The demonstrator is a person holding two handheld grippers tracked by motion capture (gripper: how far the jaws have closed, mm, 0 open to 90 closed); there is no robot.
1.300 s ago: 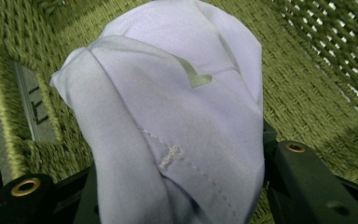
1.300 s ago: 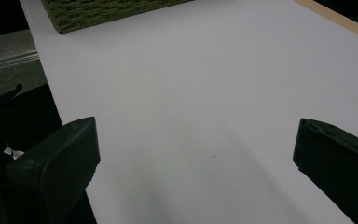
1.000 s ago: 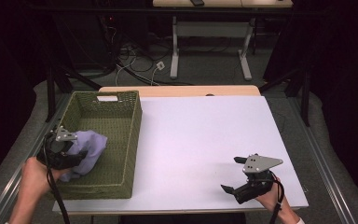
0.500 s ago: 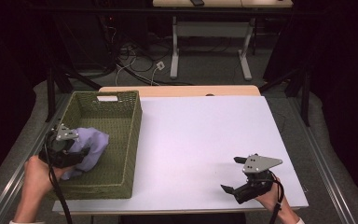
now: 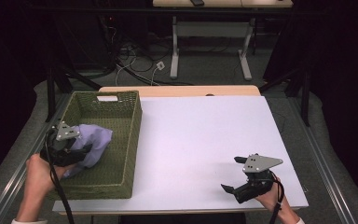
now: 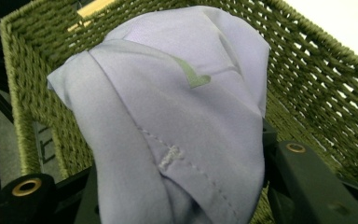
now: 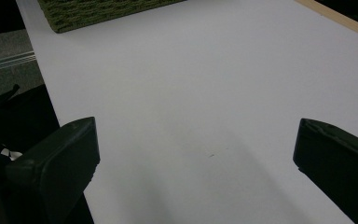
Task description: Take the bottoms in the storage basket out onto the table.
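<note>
Gripping lilac cloth (image 6: pixel 168 121) inside basket (image 5: pixel 121 154) near wall, left gripper (image 5: pixel 77 151), open tabletop (image 5: pixel 200 140) beside

The left gripper (image 5: pixel 77 151) has its jaws clamped tight, while the right gripper (image 5: pixel 233 175) rests with jaws spread wide.

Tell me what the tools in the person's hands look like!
Each tool is black with two chunky jaws, a grey three-cornered plate on top and a black cable trailing off: the left tool, the right tool. Brass-coloured rivets sit in the left one's jaws.
</note>
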